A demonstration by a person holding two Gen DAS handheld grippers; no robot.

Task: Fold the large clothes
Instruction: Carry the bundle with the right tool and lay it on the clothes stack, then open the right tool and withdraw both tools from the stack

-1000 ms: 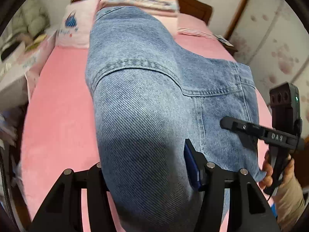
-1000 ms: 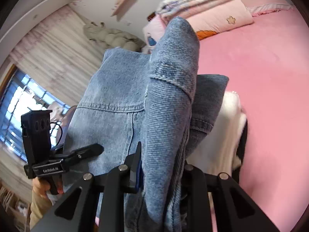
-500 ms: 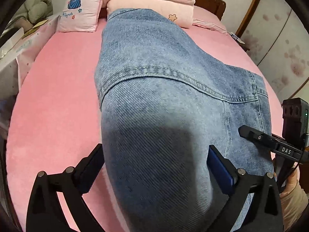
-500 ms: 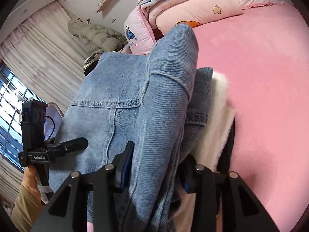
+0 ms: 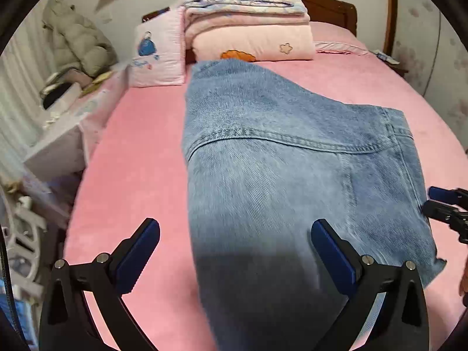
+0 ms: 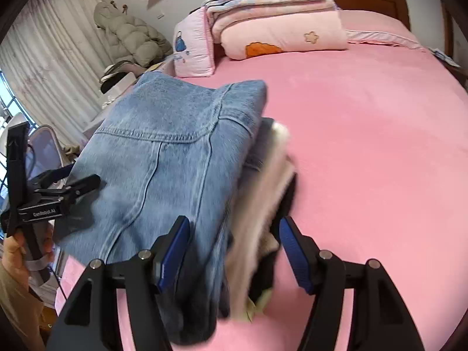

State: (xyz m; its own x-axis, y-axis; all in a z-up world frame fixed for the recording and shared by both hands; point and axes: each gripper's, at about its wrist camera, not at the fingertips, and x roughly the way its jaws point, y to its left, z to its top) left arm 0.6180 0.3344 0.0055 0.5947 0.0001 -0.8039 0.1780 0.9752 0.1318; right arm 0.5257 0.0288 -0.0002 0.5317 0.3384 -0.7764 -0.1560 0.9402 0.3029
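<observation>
A folded blue denim garment [image 5: 280, 169] lies on the pink bed [image 5: 131, 175]. My left gripper [image 5: 234, 251] is open, its jaws spread wide on either side of the denim's near end, not gripping it. In the right wrist view the denim [image 6: 163, 158] lies folded with a white fleece lining and a black layer [image 6: 272, 193] showing along its right edge. My right gripper [image 6: 234, 254] is open, its jaws apart around the near edge of the fold. The left gripper also shows at the left of the right wrist view [image 6: 82, 184].
A stack of folded quilts [image 5: 248, 26] and a pink pillow [image 5: 158, 49] stand at the headboard. A puffy coat [image 5: 76, 41] and cluttered shelves [image 5: 52, 134] are off the bed's left side. The bed's right half [image 6: 365, 146] is bare pink sheet.
Both grippers have opened and let go of the denim. The garment has dropped from held up to lying flat on the bed, and both grippers have drawn back a little.
</observation>
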